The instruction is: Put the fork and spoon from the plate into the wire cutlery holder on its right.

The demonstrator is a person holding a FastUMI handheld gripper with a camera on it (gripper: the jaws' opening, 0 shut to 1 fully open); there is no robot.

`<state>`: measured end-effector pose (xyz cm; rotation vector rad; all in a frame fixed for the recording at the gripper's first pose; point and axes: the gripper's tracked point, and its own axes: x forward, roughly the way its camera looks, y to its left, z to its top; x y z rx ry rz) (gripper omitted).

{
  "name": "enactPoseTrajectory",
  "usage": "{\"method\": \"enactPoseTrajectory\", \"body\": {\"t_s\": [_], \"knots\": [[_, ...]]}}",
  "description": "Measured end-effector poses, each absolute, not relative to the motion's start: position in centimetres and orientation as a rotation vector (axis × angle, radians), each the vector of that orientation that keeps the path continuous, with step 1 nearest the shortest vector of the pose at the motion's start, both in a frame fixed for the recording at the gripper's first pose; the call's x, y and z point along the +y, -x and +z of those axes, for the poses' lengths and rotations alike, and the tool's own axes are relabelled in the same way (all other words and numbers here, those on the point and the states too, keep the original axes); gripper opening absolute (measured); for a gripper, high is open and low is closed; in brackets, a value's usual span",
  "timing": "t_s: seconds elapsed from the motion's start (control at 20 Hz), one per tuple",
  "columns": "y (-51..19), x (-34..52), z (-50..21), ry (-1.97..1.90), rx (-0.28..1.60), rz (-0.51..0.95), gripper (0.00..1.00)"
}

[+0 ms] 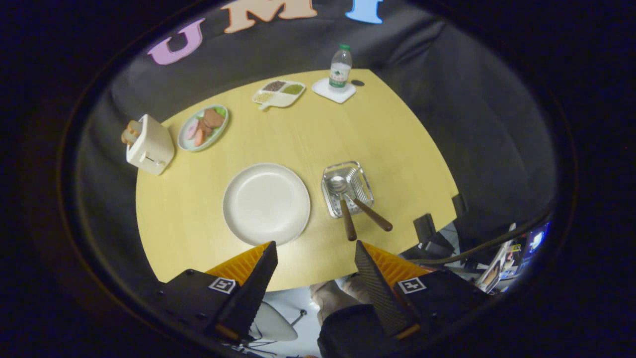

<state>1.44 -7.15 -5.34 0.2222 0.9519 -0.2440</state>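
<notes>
A bare white plate (266, 203) lies on the yellow table (407, 164), just ahead of my left finger. To its right stands the wire cutlery holder (347, 188). The spoon (342, 200) and the fork (366, 211) both rest in it, heads down inside the basket, their brown wooden handles leaning out toward me. My gripper (314, 252) hangs high above the table's near edge, open wide, with nothing between its fingers. The handle ends lie just ahead of the right finger.
At the far left stands a white toaster (148, 145) with bread in it. Beside it sits a plate of food (203, 128), then a divided dish (278, 93). A water bottle (340, 68) on a white coaster stands at the far edge. A person's legs show below the table edge.
</notes>
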Motion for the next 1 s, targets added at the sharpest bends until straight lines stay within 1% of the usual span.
{"method": "enactPoseTrajectory", "body": {"t_s": [0.25,0.4,0.65,0.85,1.0], "knots": [[-3.0,-4.0,-2.4,-0.202,0.621,-0.103,1.00],[-3.2,-3.2,-2.0,-0.148,0.458,-0.039,1.00],[-3.4,0.1,2.9,-0.120,0.116,0.121,1.00],[-2.0,0.4,6.2,-0.150,-0.114,0.157,1.00],[-1.0,0.6,7.6,-0.162,-0.220,0.171,1.00]]}}
